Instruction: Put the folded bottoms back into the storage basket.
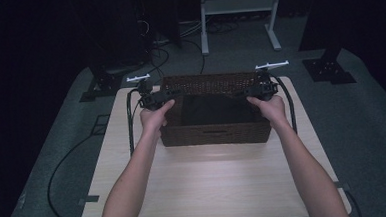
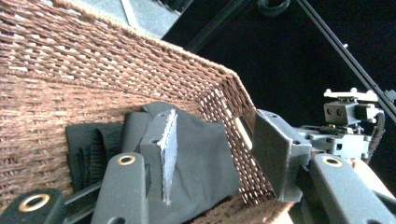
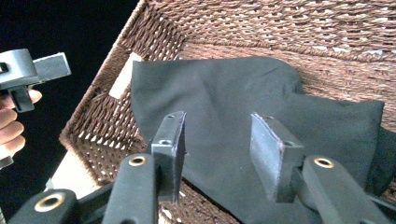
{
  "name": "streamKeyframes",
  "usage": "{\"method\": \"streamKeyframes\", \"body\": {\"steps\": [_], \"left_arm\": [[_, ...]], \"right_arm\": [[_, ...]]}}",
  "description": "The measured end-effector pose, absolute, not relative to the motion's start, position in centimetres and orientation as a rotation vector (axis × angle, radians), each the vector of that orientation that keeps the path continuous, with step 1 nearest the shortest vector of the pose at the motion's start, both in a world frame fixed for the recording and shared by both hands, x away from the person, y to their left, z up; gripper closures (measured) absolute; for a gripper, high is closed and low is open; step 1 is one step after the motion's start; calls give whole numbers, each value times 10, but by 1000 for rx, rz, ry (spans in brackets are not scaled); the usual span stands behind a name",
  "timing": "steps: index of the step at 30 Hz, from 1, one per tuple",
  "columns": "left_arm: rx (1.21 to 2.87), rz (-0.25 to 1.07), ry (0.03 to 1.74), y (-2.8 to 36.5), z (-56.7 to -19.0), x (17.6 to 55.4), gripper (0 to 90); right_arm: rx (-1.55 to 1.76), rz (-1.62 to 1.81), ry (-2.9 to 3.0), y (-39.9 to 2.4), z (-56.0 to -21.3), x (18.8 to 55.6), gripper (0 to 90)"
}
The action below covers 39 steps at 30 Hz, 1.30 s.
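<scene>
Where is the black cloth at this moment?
The black cloth lies inside the brown wicker basket at the far middle of the table in the high view, between the left gripper and the right gripper, both held open over it.

Brown woven basket (image 1: 215, 133), black cloth (image 1: 216, 110), pale wood table (image 1: 210, 187)

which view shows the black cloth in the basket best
The right gripper view: the black cloth spreads wide across the wicker basket, folds and edges plain. The left gripper view shows a smaller part of it, cut by a jaw. The high view shows it as a dark patch.
</scene>
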<state>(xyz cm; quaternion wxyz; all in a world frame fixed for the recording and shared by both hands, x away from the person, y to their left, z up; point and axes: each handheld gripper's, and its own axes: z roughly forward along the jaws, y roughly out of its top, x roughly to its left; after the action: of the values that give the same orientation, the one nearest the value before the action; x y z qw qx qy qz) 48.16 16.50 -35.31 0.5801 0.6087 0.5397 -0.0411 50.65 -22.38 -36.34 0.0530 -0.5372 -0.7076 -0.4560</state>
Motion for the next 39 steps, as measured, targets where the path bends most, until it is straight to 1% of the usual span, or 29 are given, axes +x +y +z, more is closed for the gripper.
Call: {"method": "streamKeyframes", "body": {"steps": [28, 39], "left_arm": [[1448, -107, 1192, 165, -342, 460, 481], [1468, -115, 1173, 166, -346, 449, 474]], "right_arm": [[-1578, -1393, -2184, -241, -367, 476, 521], [-1528, -1388, -2220, -244, -366, 459, 505]]}}
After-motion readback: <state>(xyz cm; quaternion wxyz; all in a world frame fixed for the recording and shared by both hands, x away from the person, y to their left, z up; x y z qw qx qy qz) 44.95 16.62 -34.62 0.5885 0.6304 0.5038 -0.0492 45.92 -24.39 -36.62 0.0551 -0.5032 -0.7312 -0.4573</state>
